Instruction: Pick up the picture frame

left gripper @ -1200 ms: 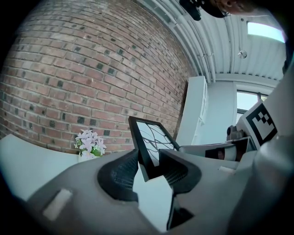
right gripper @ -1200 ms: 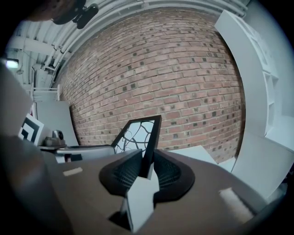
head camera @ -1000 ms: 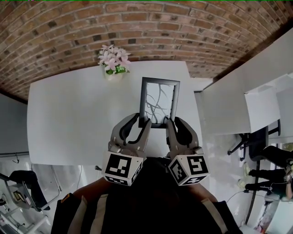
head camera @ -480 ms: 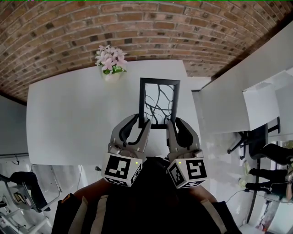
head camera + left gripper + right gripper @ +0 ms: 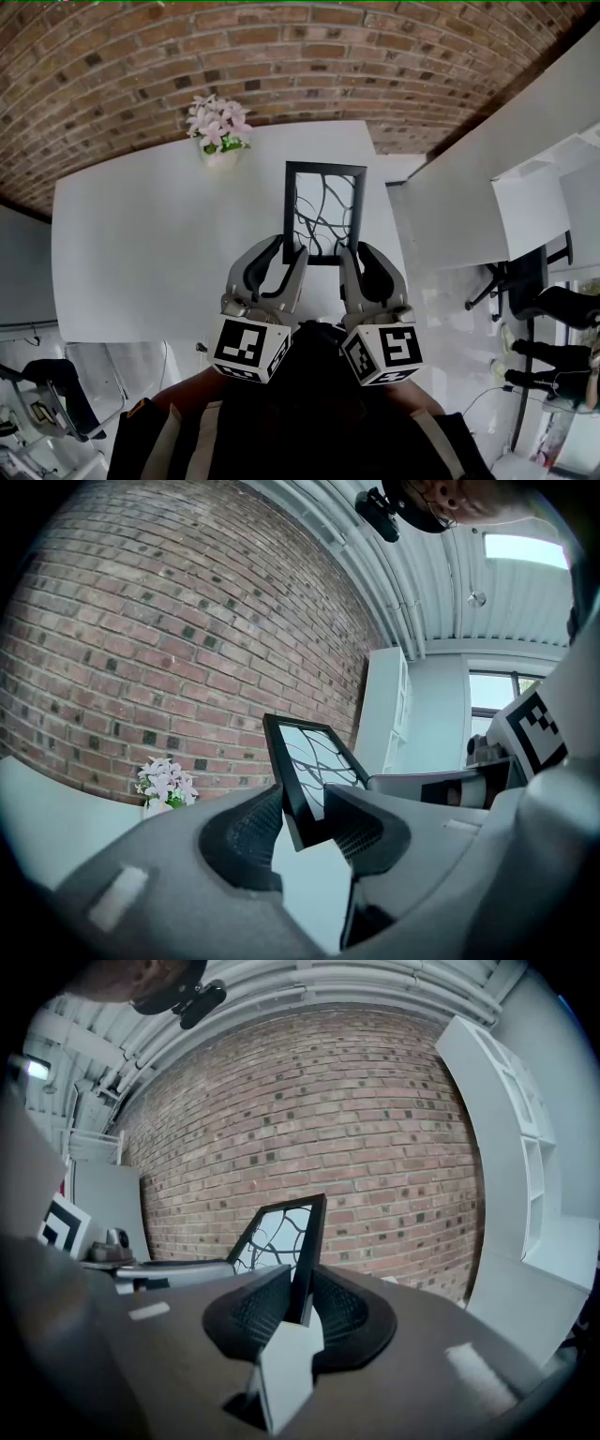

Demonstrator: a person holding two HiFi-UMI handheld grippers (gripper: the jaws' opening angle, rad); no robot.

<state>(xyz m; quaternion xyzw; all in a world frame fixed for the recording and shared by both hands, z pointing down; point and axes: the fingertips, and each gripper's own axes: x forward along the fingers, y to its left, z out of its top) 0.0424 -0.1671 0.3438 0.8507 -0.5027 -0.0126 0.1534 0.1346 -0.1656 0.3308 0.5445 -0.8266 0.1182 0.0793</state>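
Note:
The black picture frame [image 5: 323, 211], with a dark branch pattern on its pane, hangs tilted above the white table [image 5: 141, 244], held by its two near corners. My left gripper [image 5: 289, 251] is shut on the frame's near left corner, and my right gripper [image 5: 357, 251] is shut on the near right corner. In the left gripper view the frame [image 5: 305, 766] sits wedged between the ribbed pads of the left gripper [image 5: 300, 813]. In the right gripper view the frame's edge [image 5: 305, 1241] stands pinched between the pads of the right gripper [image 5: 298, 1302].
A small pot of pink flowers [image 5: 214, 131] stands at the table's far edge against the brick wall [image 5: 281, 56]. A white cabinet [image 5: 450, 216] flanks the table on the right, with an office chair [image 5: 525, 281] beyond it.
Both grippers keep their hold on the frame in the same spot. The view has shifted a little, so the flowers and table sit slightly further left.

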